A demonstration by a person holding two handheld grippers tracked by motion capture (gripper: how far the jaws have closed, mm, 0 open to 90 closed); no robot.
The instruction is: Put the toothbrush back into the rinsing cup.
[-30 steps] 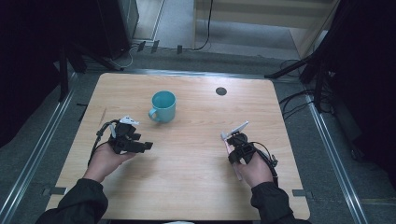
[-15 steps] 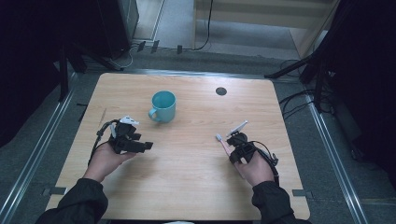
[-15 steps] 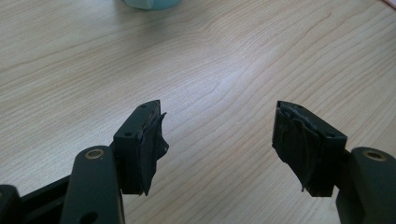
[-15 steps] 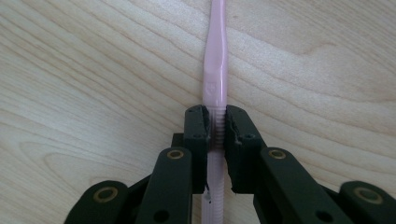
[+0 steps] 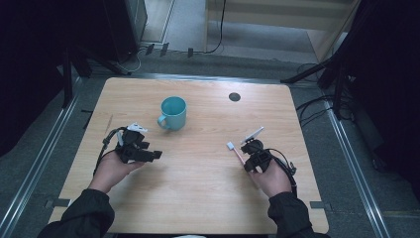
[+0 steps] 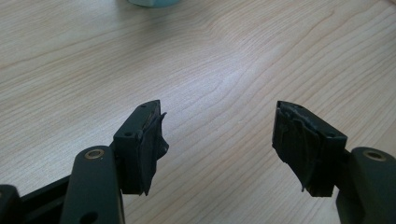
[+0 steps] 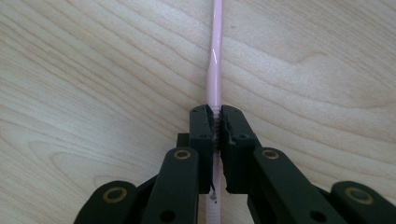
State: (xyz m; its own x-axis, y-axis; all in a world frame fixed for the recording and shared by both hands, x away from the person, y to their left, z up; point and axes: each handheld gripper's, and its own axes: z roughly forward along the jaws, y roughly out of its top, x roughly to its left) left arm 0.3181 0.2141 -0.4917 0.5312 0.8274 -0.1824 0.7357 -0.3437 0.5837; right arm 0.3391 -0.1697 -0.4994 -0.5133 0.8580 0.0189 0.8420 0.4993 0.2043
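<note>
Wooden table [image 5: 198, 188]: right gripper [image 7: 215, 122] just closed, hiding toothbrush [image 7: 215, 56] handle.

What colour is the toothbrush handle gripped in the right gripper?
Pale pink toothbrush handle; clearest in the right gripper view.

Wood table [image 5: 198, 198] w/ grey floor [image 5: 247, 59] & cables [image 5: 312, 106] behind, dim surroundings.

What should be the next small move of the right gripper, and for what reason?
Probably lift the toothbrush a little off the table. The right gripper has just been closing its jaws, and they now pinch the pink handle, which lies flat on the wood. The mug stands apart, toward the left gripper.
</note>
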